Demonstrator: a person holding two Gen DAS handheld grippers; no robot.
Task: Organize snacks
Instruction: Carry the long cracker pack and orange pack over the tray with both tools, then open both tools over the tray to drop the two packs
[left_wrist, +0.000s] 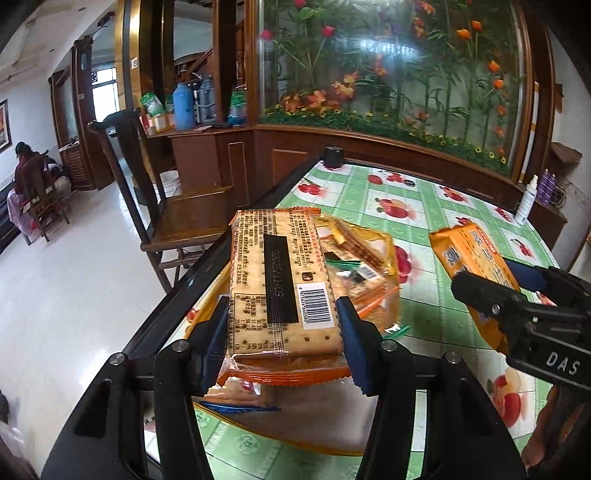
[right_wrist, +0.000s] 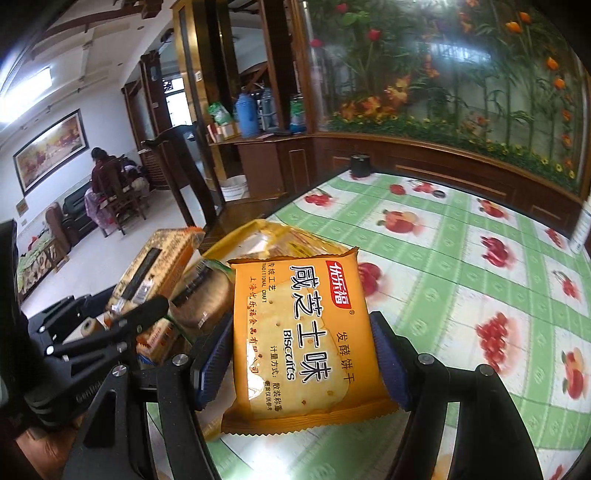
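Behind the table a long glass panel painted with tulips and bamboo (left_wrist: 388, 66) fills the wall, and a dark wooden chair (left_wrist: 177, 218) stands at the table's edge on pale floor tiles. From the left wrist, the table (left_wrist: 424, 206) wears a green checked cloth printed with red fruit, and a small black cylinder (left_wrist: 332, 155) sits at its far corner. The left gripper (left_wrist: 282, 328) has its blue pads pressed to both long sides of a cracker pack (left_wrist: 277, 280), held clear of the cloth with the barcode side up. Under and beyond it lies an open yellow bag (left_wrist: 369, 258) with more wrapped snacks inside; which ones I cannot make out through the film. Off to the right the right gripper (left_wrist: 491, 291) carries an orange biscuit packet (left_wrist: 476, 254) above the cloth, and a white spray bottle (left_wrist: 526, 203) stands near the far right edge. From the right wrist, the right gripper (right_wrist: 303, 354) is clamped on that biscuit packet (right_wrist: 303, 332), its label facing up, one blue pad on each side. The yellow bag (right_wrist: 258, 240) lies just past the packet's top edge, and to the left the left gripper (right_wrist: 140, 314) holds the cracker pack (right_wrist: 159, 266) beside the bag. Far back, a person (right_wrist: 101, 173) sits with their back turned.
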